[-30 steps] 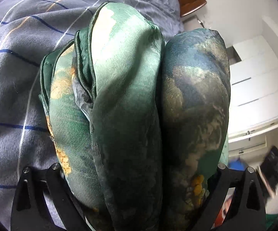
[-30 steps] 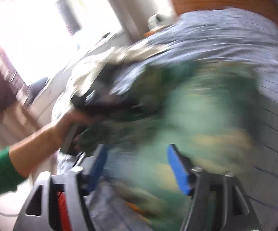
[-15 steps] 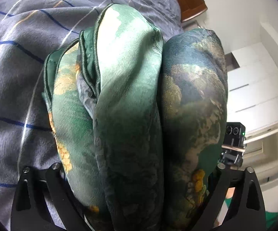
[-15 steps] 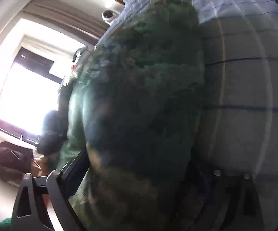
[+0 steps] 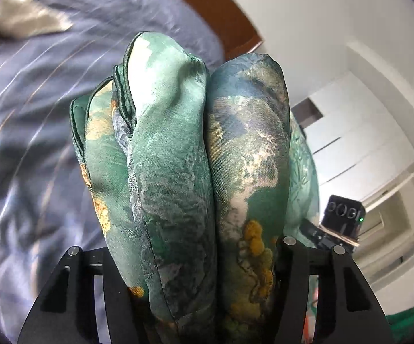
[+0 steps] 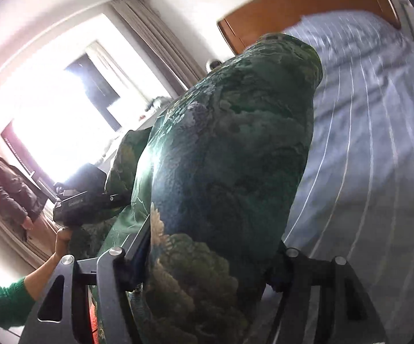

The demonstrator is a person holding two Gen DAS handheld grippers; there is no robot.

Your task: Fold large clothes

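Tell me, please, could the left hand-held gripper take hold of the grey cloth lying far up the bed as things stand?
Probably not. The left hand-held gripper is full of the bunched green garment, with its jaws closing on it. The grey cloth lies well beyond on the striped bedspread.

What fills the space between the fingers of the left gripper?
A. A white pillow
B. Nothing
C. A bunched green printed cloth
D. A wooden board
C: thick folds of green printed cloth bulge up between the closing jaws of the left gripper, above the striped bed.
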